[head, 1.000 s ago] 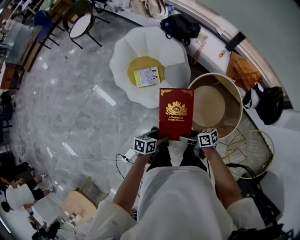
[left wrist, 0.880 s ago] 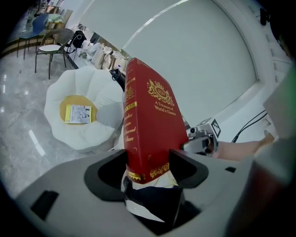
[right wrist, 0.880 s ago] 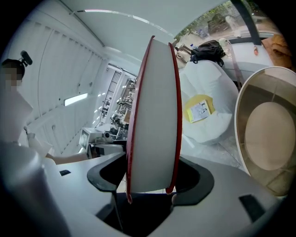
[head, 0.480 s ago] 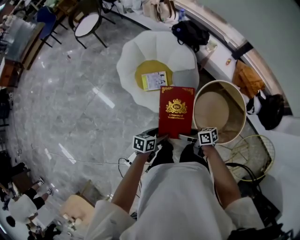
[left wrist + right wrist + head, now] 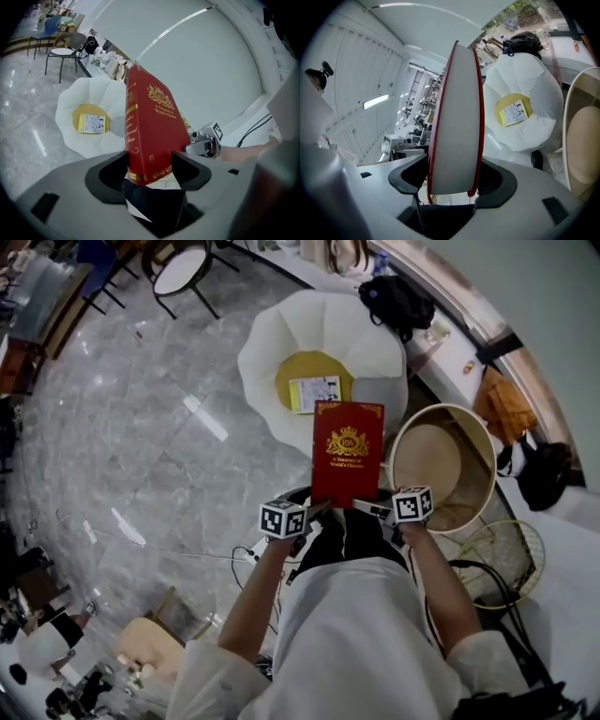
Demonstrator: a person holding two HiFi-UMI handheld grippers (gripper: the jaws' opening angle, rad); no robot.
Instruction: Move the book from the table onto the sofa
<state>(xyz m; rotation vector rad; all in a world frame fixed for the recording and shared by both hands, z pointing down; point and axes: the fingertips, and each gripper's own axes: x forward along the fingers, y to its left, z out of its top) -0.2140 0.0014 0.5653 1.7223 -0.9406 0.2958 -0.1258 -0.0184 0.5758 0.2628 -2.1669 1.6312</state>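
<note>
Out ahead of us the red book (image 5: 347,465) is up in the air, its long axis running near to far, aimed at the white sofa (image 5: 272,343). Our left gripper (image 5: 150,168) is clamped on the near spine corner and our right gripper (image 5: 454,180) on the near page edge, neither one nearer. The yellow seat (image 5: 298,371) lies just beyond the book's far end, so we reckon it's a straight push forward.

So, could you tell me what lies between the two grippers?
The red book, held by both: left gripper at its spine, right gripper at its page edge. The head view shows it.
</note>
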